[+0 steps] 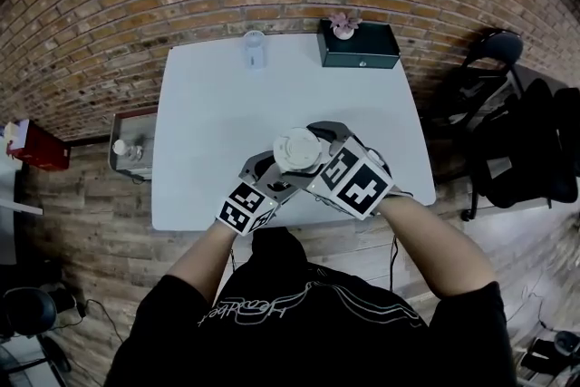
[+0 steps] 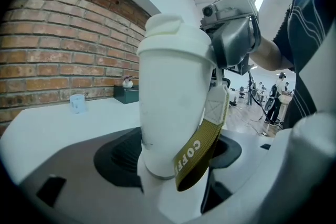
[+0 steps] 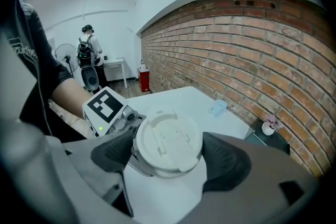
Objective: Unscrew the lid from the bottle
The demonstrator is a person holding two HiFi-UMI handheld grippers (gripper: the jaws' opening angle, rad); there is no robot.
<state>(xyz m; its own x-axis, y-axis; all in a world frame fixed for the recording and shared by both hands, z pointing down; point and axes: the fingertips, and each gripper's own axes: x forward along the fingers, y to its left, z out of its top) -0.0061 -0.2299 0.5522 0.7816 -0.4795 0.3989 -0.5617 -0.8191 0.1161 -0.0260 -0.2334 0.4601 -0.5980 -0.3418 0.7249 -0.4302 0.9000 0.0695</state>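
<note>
right claw (image 3: 169, 155): clamped on lid (image 3: 167, 143) from above, one pad on each side of the rim; nothing else between the jaws.
left claw (image 2: 173, 162): clamped on lower body of bottle (image 2: 173, 81), a pad on each flank; set wide, but gripping.
bottle: white, roughly upright, held over near edge of table (image 1: 217, 104), seemingly off it.
lid: white, flat top with moulded tab, seated on the bottle; no gap at the seam in left gripper view.
strap (image 2: 202, 147): olive loop hanging from just below the lid down one flank, near a left pad; print partly readable, "COFF".
claws relative: right on top, left below, close together but on separate parts.
done: bottle held up and braced; both grips set.
not done: lid not off; looks fully or nearly fully down, so probably early in the unscrewing. Turns made so far: cannot tell.
to do: twist lid against the held body, likely with several regrips, then lift clear.
risk: slip of body under torque if strap sits under a left pad; smooth wall, so firm squeeze needed.
background: cup (image 1: 255, 48) and dark box (image 1: 360, 48) at far edge of table, well apart from the work.
</note>
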